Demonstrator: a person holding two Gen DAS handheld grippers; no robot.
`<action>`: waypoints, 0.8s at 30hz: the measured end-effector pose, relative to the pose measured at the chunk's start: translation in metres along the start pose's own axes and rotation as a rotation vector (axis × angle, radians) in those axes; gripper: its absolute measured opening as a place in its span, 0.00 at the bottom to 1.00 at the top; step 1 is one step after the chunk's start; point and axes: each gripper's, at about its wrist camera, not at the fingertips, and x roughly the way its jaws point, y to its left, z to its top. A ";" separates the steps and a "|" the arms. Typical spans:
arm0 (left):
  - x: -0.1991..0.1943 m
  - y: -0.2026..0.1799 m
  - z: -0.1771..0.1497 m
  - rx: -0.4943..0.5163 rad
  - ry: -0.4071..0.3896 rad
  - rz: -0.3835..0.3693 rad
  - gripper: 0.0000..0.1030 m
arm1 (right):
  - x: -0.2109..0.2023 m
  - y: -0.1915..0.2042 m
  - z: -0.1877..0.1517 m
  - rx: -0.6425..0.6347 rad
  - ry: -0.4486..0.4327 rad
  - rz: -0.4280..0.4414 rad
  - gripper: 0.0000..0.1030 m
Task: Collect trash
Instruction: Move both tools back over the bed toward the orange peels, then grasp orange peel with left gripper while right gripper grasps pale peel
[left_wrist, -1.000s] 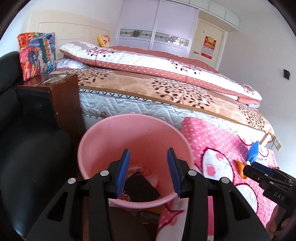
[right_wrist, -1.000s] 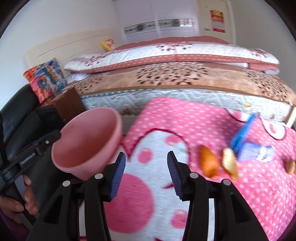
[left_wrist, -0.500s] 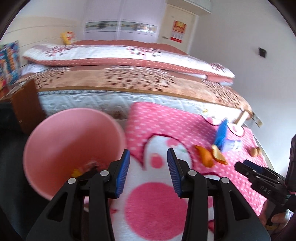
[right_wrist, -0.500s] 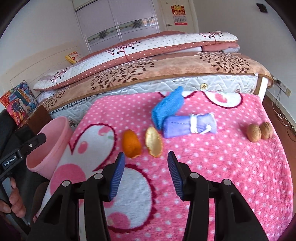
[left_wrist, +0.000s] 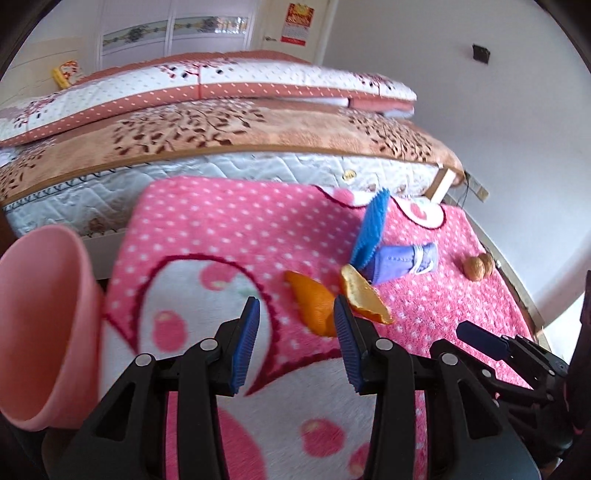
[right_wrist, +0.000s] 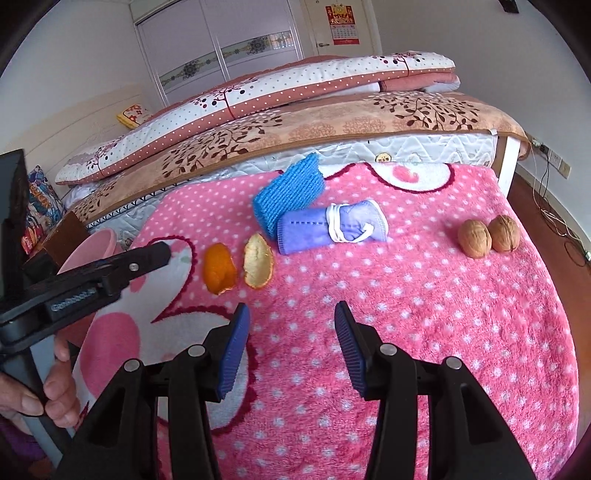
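Note:
Two orange peels lie side by side on the pink dotted blanket: one orange side up, one pale side up. Two walnuts lie at the right. A pink bin stands off the blanket's left edge. My left gripper is open and empty, just short of the peels. My right gripper is open and empty, above the blanket in front of the peels.
A blue knitted cloth and a rolled purple cloth lie behind the peels. A bed with folded quilts runs along the far edge. A dark wooden cabinet and a wall with cables flank the scene.
Both grippers swung right, away from the bin and toward the blanket's items. The left gripper left the bin's mouth and now faces the peels. Both stayed open.

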 end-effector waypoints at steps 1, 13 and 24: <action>0.003 -0.001 0.000 0.001 0.008 0.000 0.41 | 0.000 -0.001 0.000 0.004 0.002 0.004 0.46; 0.051 -0.012 0.004 -0.028 0.102 0.018 0.41 | 0.007 -0.006 0.001 0.023 0.024 0.021 0.46; 0.046 -0.008 0.001 -0.046 0.078 0.008 0.14 | 0.015 -0.002 0.006 0.026 0.041 0.037 0.46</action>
